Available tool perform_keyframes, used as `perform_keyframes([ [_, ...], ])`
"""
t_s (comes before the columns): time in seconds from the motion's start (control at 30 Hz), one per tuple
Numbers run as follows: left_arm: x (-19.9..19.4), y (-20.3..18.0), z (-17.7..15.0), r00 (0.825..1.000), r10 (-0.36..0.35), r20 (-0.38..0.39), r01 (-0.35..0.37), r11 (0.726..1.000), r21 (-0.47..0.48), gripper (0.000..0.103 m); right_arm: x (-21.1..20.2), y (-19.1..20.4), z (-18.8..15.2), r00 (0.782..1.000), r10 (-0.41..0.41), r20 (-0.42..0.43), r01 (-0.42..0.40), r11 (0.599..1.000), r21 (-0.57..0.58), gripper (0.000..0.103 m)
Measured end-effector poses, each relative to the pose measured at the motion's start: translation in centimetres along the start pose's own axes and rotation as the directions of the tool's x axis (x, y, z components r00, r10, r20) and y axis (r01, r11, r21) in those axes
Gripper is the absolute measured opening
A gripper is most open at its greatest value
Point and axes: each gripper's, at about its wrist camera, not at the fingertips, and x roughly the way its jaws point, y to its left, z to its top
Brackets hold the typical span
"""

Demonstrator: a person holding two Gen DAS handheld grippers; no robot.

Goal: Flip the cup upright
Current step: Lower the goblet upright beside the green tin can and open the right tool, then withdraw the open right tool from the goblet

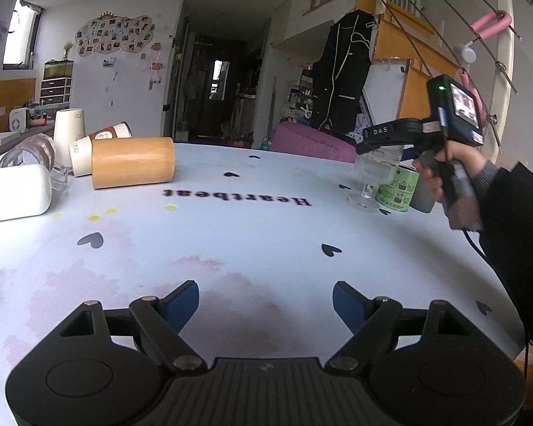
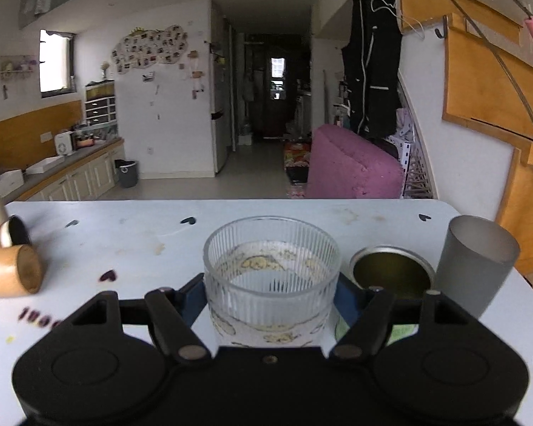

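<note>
A ribbed clear glass cup (image 2: 270,277) stands upright, mouth up, between my right gripper's blue pads (image 2: 194,298); my right gripper (image 2: 270,296) is shut on it. In the left wrist view the same stemmed glass (image 1: 371,174) stands on the table at the far right under the right gripper (image 1: 383,138). My left gripper (image 1: 265,301) is open and empty, low over the near table. A wooden cup (image 1: 133,161) lies on its side at the far left.
A green can (image 2: 391,277) and a grey tumbler (image 2: 476,262) stand right of the glass. At far left lie a white bottle (image 1: 14,191), a clear plastic bottle (image 1: 32,152) and paper cups (image 1: 80,152); one white paper cup (image 1: 69,127) stands mouth down.
</note>
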Motion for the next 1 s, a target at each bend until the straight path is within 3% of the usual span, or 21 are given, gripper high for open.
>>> perform_keyframes([
  [0.2, 0.0, 0.3, -0.1, 1.0, 0.0, -0.003, 0.0, 1.0, -0.01, 0.083, 1.7, -0.2, 0.4, 0.999, -0.011, -0.03, 0.011, 1.0, 0.005, 0.074],
  [0.43, -0.1, 0.1, 0.1, 1.0, 0.004, -0.004, -0.004, 1.0, -0.007, 0.083, 1.6, 0.4, -0.2, 1.0, -0.012, 0.0, 0.012, 0.999, -0.045, 0.075],
  [0.5, 0.0, 0.0, 0.3, 1.0, 0.01, -0.002, -0.01, 1.0, -0.008, 0.083, 1.1, 0.2, -0.1, 1.0, -0.014, -0.006, 0.014, 0.999, -0.029, 0.081],
  [0.53, 0.0, 0.0, 0.4, 1.0, 0.01, -0.001, -0.01, 1.0, -0.008, 0.083, 0.4, 0.1, 0.0, 1.0, -0.022, -0.003, 0.022, 1.0, -0.011, 0.09],
  [0.6, 0.0, -0.1, 0.6, 1.0, 0.008, 0.002, -0.008, 1.0, -0.006, 0.083, -1.3, -0.3, 0.1, 1.0, -0.009, 0.023, 0.009, 1.0, 0.012, 0.096],
  [0.8, 0.2, -1.1, 1.5, 1.0, 0.003, 0.017, -0.003, 1.0, 0.013, 0.083, -6.2, -0.8, -1.1, 0.999, 0.015, 0.052, -0.016, 1.0, 0.015, 0.098],
  [1.0, 0.2, -1.7, 2.8, 0.999, 0.005, 0.033, -0.006, 1.0, 0.019, 0.085, -12.6, -0.7, -5.9, 0.995, 0.042, 0.093, -0.044, 0.999, 0.024, 0.1],
])
